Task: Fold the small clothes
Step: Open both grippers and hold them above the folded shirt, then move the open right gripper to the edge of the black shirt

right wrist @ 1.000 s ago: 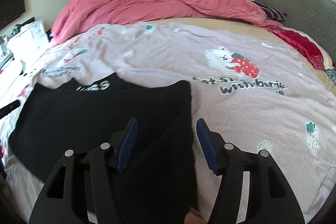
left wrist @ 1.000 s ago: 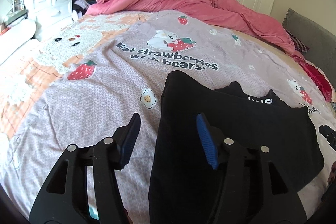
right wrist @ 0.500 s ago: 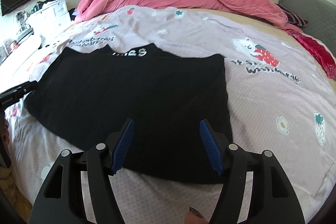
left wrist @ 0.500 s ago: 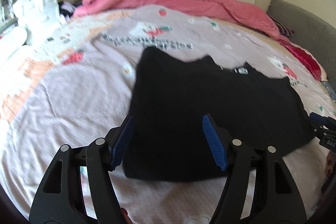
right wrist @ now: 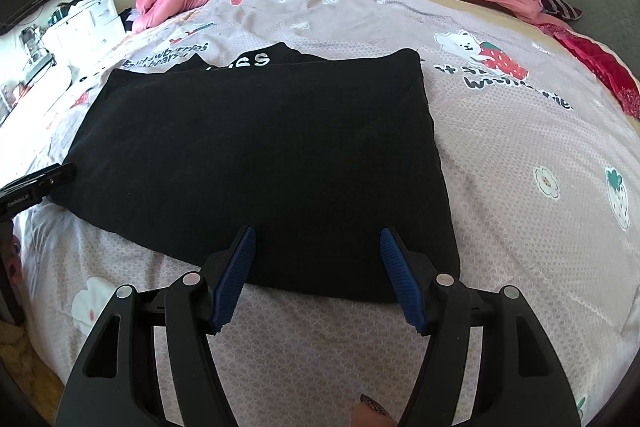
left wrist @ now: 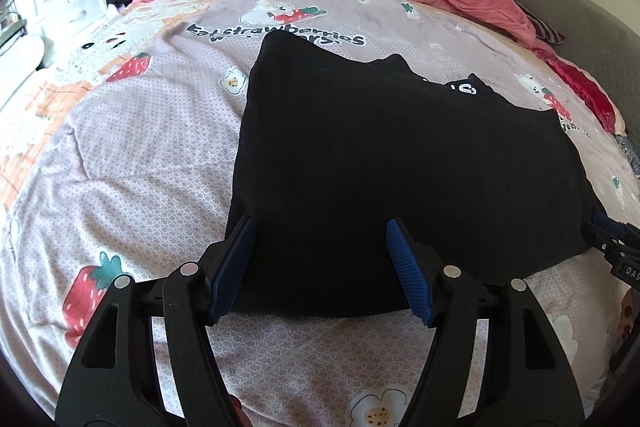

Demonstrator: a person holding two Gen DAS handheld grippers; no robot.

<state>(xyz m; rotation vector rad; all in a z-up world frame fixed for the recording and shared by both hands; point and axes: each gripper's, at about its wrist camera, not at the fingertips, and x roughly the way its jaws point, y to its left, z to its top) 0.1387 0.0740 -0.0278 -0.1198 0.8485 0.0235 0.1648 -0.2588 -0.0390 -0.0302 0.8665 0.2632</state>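
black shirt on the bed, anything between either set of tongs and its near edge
Nothing visible. The black shirt lies flat on the bedspread, and both the left tongs and right tongs hang open just above its near hem, nothing between them.

Both wrist cameras look steeply down from close above the bed's near edge. The left views the black garment [left wrist: 400,163] from its left corner, the right [right wrist: 260,155] from its right; both share it
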